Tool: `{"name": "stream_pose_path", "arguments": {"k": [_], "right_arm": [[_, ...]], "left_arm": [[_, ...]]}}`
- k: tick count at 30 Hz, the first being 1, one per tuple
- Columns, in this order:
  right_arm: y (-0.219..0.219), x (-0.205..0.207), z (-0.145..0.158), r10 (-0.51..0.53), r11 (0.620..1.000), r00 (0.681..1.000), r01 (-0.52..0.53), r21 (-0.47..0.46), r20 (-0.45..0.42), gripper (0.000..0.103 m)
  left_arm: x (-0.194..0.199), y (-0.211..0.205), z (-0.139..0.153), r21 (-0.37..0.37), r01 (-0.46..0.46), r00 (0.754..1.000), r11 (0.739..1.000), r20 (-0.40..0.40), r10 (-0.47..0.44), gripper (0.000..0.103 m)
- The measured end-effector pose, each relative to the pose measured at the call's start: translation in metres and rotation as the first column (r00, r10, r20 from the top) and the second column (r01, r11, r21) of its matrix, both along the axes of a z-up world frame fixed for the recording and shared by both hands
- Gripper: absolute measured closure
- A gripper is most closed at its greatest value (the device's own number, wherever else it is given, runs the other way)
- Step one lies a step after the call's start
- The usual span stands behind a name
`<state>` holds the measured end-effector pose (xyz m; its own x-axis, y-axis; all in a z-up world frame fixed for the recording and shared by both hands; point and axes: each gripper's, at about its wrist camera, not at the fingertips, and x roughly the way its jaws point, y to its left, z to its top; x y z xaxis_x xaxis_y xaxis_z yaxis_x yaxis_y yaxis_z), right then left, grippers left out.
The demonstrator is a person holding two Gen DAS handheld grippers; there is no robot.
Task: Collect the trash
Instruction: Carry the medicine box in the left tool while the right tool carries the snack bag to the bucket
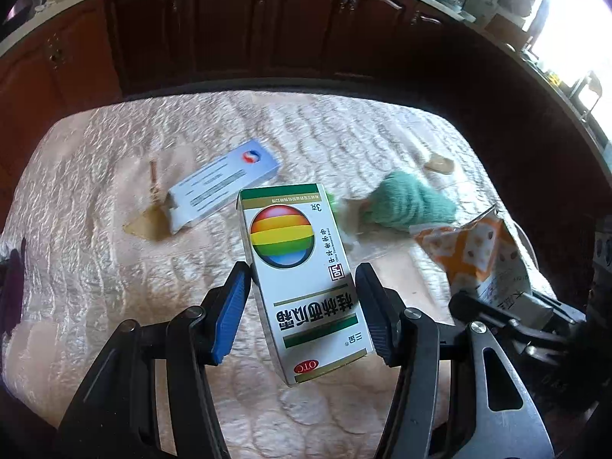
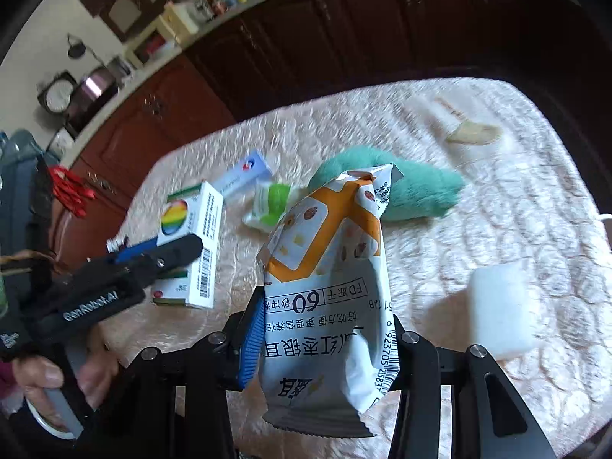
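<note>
Low in each frame, the left gripper clamped a glossy rectangular medicine box and the right gripper a crinkled foil snack packet, its bottom cut off, above the quilted tablecloth; mid-frame lay a blurred fuzzy teal toy.

Glossy cardboard medicine box, crinkled shiny foil snack packet, fuzzy green plush, quilted satin tablecloth
</note>
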<state>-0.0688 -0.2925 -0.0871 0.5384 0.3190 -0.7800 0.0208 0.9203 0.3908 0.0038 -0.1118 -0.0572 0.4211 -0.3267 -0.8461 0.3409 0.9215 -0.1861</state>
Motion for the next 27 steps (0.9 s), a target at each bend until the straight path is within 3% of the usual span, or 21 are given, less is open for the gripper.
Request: {"name": "stream_pose_path", "arguments": {"k": [11, 21, 22, 23, 24, 27], "right_arm": [[-0.063, -0.037, 0.034, -0.14, 0.99, 0.988, 0.139, 0.02, 0.067, 0.058], [-0.135, -0.082, 0.047, -0.31, 0.95, 0.946, 0.311, 0.005, 0.095, 0.058], [-0.143, -0.088, 0.048, -0.331, 0.943, 0.939, 0.333, 0.004, 0.096, 0.058], [-0.149, -0.092, 0.048, -0.345, 0.938, 0.934, 0.346, 0.006, 0.096, 0.058], [-0.157, -0.098, 0.048, -0.365, 0.93, 0.926, 0.366, 0.009, 0.095, 0.058], [-0.173, -0.111, 0.046, -0.408, 0.913, 0.909, 0.408, 0.013, 0.087, 0.058]], "left_arm": [[-0.018, -0.068, 0.021, -0.018, 0.145, 0.989, 0.989, 0.02, -0.145, 0.048], [-0.037, -0.145, 0.037, -0.03, 0.292, 0.956, 0.956, 0.034, -0.291, 0.05], [-0.04, -0.15, 0.039, -0.03, 0.304, 0.952, 0.952, 0.037, -0.303, 0.051], [-0.043, -0.158, 0.039, -0.025, 0.317, 0.948, 0.948, 0.039, -0.316, 0.08], [-0.045, -0.17, 0.039, -0.01, 0.334, 0.942, 0.942, 0.027, -0.334, 0.086], [-0.048, -0.193, 0.033, -0.016, 0.364, 0.931, 0.931, 0.002, -0.364, 0.086]]}}
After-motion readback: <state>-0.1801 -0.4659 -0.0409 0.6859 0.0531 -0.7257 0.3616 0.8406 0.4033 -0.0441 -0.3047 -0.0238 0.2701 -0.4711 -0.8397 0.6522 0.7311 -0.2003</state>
